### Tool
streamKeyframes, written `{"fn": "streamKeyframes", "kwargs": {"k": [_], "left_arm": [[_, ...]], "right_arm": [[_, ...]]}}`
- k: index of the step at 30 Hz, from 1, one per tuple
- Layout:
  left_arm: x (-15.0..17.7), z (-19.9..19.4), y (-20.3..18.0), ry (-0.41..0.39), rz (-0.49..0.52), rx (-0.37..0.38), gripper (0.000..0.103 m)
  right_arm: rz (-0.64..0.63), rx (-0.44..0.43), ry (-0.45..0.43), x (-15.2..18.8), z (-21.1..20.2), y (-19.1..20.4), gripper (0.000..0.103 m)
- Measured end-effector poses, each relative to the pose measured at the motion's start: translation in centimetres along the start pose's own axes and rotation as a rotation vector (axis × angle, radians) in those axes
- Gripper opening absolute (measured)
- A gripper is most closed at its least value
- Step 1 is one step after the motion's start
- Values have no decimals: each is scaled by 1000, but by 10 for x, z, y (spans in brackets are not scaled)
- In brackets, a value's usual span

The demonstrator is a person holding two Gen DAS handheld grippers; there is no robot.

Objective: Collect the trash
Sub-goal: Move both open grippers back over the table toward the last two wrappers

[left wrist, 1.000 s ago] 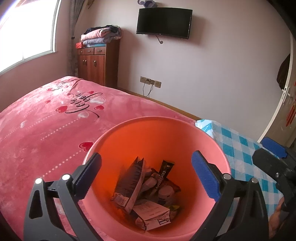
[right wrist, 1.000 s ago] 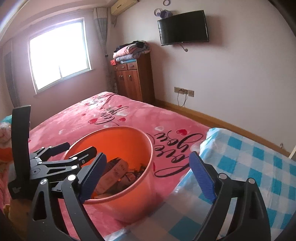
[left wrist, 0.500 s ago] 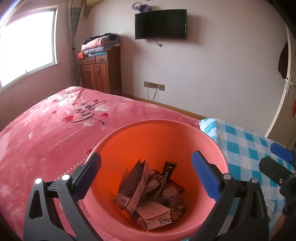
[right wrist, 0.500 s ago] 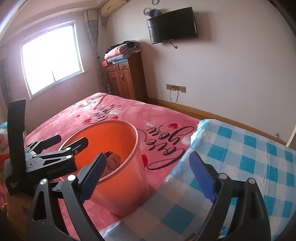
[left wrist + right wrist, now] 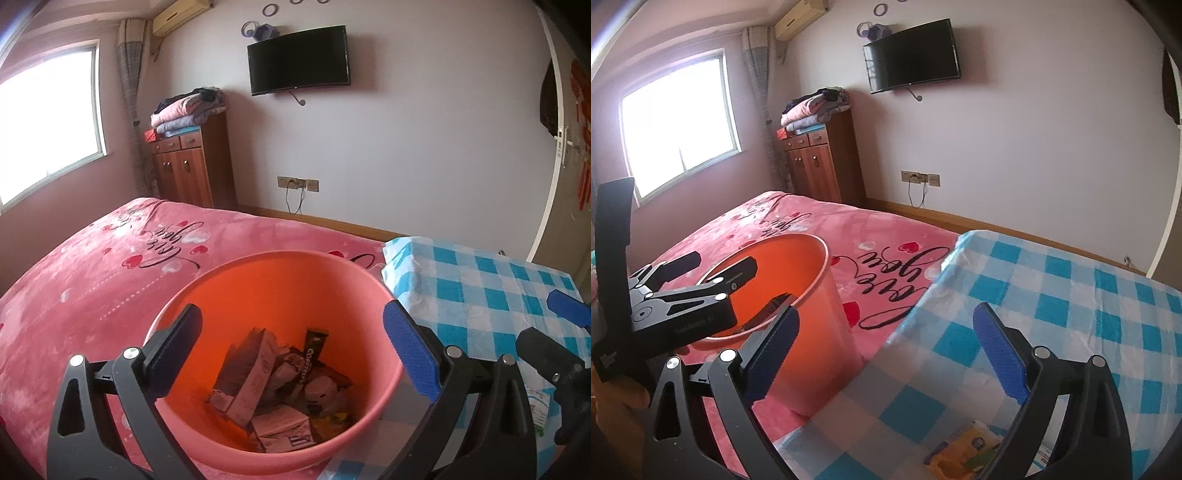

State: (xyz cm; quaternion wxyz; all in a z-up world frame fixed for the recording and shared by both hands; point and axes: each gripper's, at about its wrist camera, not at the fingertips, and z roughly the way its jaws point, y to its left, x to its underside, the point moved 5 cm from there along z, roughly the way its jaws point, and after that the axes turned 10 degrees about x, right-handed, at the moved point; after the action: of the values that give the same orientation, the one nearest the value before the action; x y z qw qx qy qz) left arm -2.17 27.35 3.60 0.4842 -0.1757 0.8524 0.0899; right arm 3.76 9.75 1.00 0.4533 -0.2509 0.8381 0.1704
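While the orange bin (image 5: pixel 258 273) stands on the pink bedspread (image 5: pixel 92 280) just beside the blue-checked tablecloth (image 5: pixel 480 280), crumpled wrappers and cartons (image 5: pixel 273 387) are seen heaped at its bottom. The left gripper (image 5: pixel 291 347) is held above the bin with its fingers spread wide and nothing between them. The right gripper (image 5: pixel 886 350) is likewise held agape and empty over the tablecloth's edge, where a yellow packet (image 5: pixel 964 450) lies near its fingers.

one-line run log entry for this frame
left gripper: open, over round orange plastic bin of wrappers | right gripper: open, empty, above blue checked cloth
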Motion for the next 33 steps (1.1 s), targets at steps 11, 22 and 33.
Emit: {"fn": "streamKeyframes", "kwargs": {"k": [11,22,33], "left_arm": [[0,-3,-29,-4,26,38,99],[6,-7,-58,-2,60,69,99],[20,-8,-92,22,106,114,99]], "right_arm": [[41,45,-6,15,-17,-32,94],[91,83,5,32,-32,-63,94],[139,130,23,55,-46,-96,94]]}}
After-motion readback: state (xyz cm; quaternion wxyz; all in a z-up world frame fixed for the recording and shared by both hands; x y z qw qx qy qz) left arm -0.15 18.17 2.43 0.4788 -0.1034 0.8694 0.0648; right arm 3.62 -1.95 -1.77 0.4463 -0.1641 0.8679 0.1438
